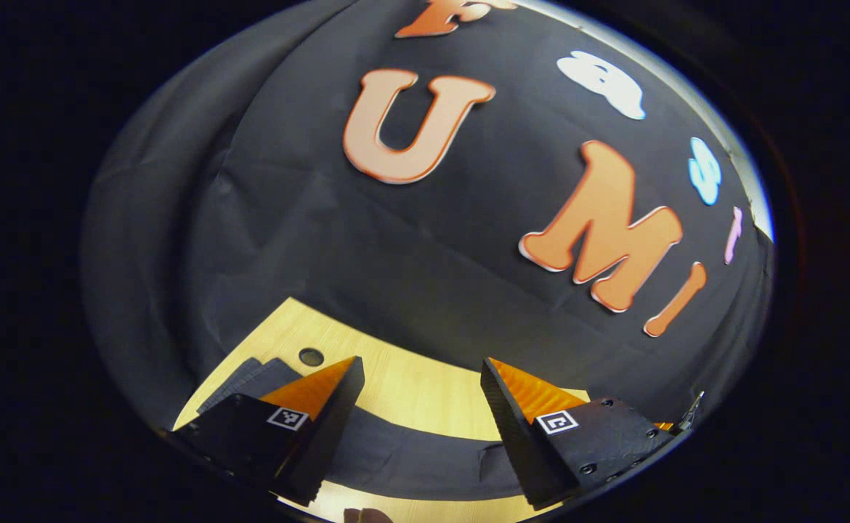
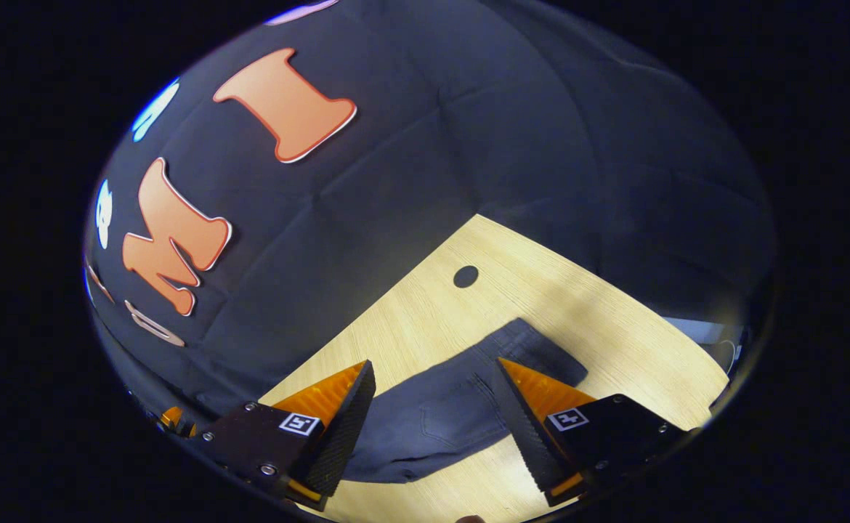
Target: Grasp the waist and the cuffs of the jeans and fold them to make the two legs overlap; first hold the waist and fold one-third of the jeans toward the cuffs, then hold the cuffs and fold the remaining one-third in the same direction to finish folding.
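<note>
Dark jeans [image 2: 454,414] lie flat on a pale wooden desk [image 2: 599,319] inside the booth, the waist end with a back pocket spread between the fingers in the right gripper view, a long dark band of denim crossing the desk in the left gripper view. Both tools hang above the cloth: the right hand-held gripper [image 2: 432,421] has its jaws spread wide and grips nothing, and the left hand-held gripper [image 1: 419,428] is likewise wide open and empty, neither visibly touching the fabric. The denim looks soft but fairly heavy and thick, likely to drape and drag rather than slip, so a firm pinch on the stiffer waistband edge and on the hemmed cuffs should give the surest hold. A small round hole [image 2: 466,276] marks the desk beyond the jeans. No fold appears to have been made yet
</note>
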Demonstrator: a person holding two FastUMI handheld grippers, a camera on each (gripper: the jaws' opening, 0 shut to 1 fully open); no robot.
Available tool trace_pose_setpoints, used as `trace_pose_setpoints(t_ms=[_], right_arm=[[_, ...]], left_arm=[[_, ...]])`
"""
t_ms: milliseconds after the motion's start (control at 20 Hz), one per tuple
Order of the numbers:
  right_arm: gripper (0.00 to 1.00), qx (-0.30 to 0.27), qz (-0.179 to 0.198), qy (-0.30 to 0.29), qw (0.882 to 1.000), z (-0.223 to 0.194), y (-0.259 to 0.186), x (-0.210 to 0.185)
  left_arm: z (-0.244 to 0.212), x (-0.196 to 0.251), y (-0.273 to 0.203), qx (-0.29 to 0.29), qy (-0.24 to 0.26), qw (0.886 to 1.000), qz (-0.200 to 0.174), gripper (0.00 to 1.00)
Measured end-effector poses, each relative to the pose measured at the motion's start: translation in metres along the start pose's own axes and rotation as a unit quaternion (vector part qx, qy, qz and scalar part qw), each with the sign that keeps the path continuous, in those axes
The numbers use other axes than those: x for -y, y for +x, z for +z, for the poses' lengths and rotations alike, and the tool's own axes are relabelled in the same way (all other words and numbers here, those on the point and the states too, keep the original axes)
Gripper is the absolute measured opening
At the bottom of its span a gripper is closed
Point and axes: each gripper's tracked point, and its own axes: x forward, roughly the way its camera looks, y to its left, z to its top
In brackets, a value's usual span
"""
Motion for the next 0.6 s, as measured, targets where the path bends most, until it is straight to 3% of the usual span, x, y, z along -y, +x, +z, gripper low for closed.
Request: trace_pose_setpoints(t_ms=[200,450,600], right_arm=[[0.98,-0.017,-0.024,0.053,0.998,-0.025,0.002,0.053],[0.98,-0.054,-0.055,0.139,0.987,-0.062,0.027,0.099],[0.98,-0.072,-0.071,0.188,0.977,-0.073,0.048,0.114]], left_arm=[[0.026,0.054,-0.054,0.096,0.072,0.992,-0.034,0.97],[0.015,0.095,-0.093,0.123,0.116,0.985,-0.036,0.97],[-0.003,0.096,-0.106,0.124,0.124,0.984,-0.032,0.97]])
